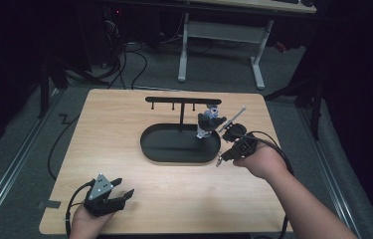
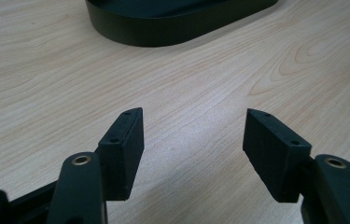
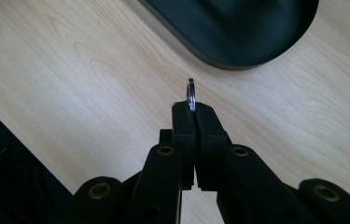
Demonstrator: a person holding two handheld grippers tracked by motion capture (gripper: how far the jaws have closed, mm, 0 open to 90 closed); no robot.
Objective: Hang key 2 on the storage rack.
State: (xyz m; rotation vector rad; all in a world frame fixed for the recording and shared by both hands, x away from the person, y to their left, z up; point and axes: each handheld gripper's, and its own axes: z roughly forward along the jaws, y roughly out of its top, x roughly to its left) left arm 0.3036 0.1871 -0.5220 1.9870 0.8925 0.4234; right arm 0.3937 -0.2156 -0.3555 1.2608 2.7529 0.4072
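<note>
Metal ring [image 3: 191, 93] pinched by right gripper [image 3: 193, 108] beside black tray [image 3: 238, 58] edge.

A thin silver metal ring [image 3: 191, 93] stands edge-on and upright, pinched at its lower rim so only its top arc pokes up above the closed black pads, the wooden tabletop [image 3: 93, 74] under it, just short of the rounded end of the black oval tray [image 3: 238, 51]. In the high view a small keychain figure [image 1: 209, 123], dark on top with a pale body, hangs at the tray's right end, beside the stand.
</note>
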